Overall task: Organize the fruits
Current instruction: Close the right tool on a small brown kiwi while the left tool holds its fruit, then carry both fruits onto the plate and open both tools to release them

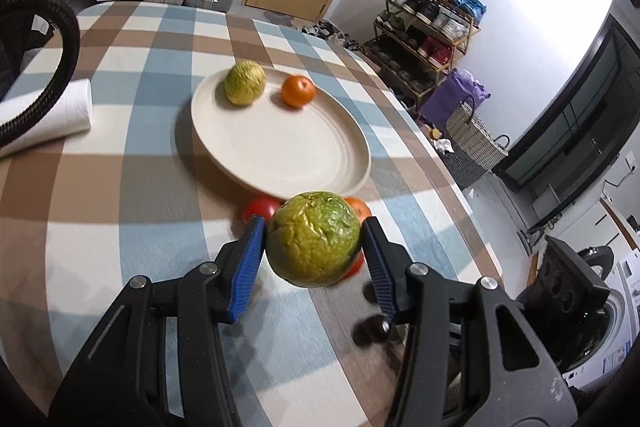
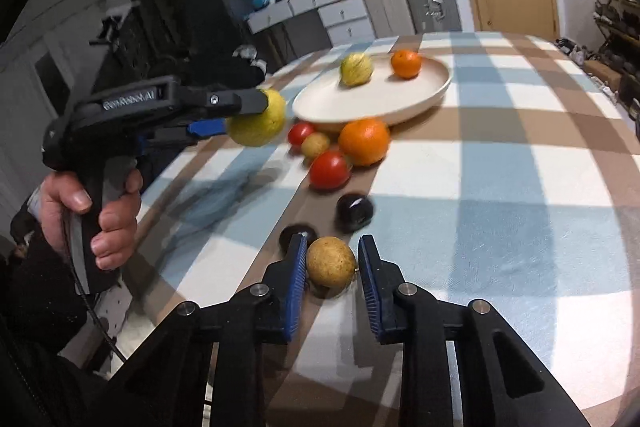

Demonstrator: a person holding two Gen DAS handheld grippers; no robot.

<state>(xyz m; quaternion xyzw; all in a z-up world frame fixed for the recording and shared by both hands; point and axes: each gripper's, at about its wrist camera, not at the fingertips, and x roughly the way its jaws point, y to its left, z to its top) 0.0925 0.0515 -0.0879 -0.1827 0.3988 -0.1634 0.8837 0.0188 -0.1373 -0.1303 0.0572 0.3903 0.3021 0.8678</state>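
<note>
On the table: a checked cloth (image 1: pixel 120 155) covers it, with a round white plate (image 1: pixel 280 147) lying on top.
Plate: a bumpy yellow-green fruit (image 1: pixel 244 82) and a small orange (image 1: pixel 298 91) sit on it, side by side.
Left tool (image 1: pixel 314 239): it grips a big green fruit (image 1: pixel 313 239) between its blue pads, up off the table, near the plate's front rim.
Right tool (image 2: pixel 331 263): its pads sit on both sides of a small brown fruit (image 2: pixel 331 261) that rests on the table; there is a small gap on each side.
Pile by the plate: a big orange (image 2: pixel 364 141), two red tomatoes (image 2: pixel 329 169) and a little yellow fruit (image 2: pixel 315 143) lie close together.
Dark fruits: one (image 2: pixel 354 211) lies between the pile and the right tool, another (image 2: pixel 294 235) just beside the left pad.
Hand (image 2: pixel 94 211): it holds the left tool's grip.
</note>
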